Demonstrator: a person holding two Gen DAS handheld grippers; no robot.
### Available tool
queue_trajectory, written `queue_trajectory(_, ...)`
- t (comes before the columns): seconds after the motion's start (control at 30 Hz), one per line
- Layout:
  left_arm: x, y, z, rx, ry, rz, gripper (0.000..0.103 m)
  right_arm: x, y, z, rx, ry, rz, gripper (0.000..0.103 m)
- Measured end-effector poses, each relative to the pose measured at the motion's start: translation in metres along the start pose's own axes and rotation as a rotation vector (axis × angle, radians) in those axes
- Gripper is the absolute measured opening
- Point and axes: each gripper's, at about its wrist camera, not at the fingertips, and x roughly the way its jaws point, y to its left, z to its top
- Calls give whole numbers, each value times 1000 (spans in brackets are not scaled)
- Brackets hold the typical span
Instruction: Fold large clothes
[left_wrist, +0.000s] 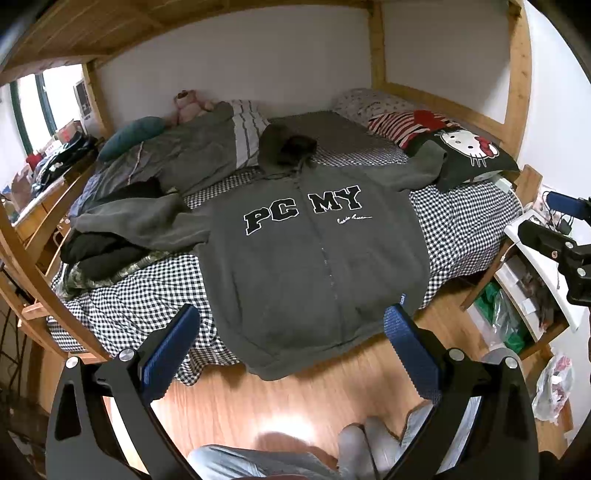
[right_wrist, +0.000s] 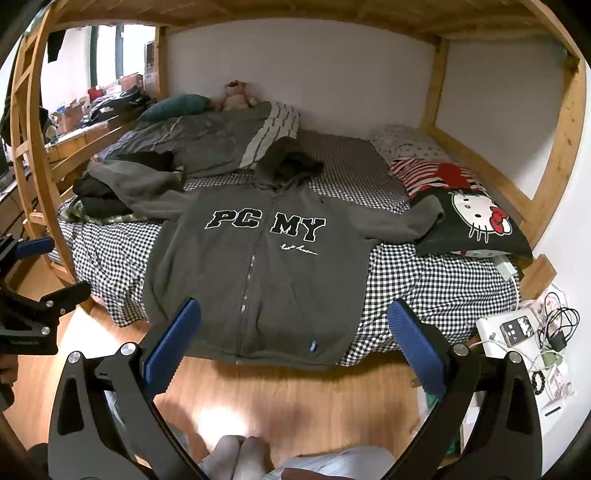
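A grey zip hoodie (left_wrist: 314, 258) with "PC MY" lettering lies flat, front up, on the checkered bed (left_wrist: 469, 221), sleeves spread to both sides, hem hanging over the front edge. It also shows in the right wrist view (right_wrist: 258, 266). My left gripper (left_wrist: 291, 317) is open and empty, held above the floor in front of the hem. My right gripper (right_wrist: 293, 314) is open and empty, also short of the hem. The right gripper shows at the right edge of the left wrist view (left_wrist: 561, 236); the left one shows at the left edge of the right wrist view (right_wrist: 33, 280).
A Hello Kitty pillow (left_wrist: 469, 151) lies on the hoodie's right sleeve side. Dark clothes (left_wrist: 107, 247) and a grey quilt (left_wrist: 184, 155) lie at left. Wooden bunk posts (left_wrist: 517, 74) frame the bed. A white side table (right_wrist: 517, 332) with cables stands at right. Wooden floor (left_wrist: 295, 398) lies below.
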Motion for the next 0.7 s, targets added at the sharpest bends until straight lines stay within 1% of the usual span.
queue_trajectory(0.7, -2, -1, 1, 4, -9, 5, 99, -3, -1, -2, 11, -4, 4, 100)
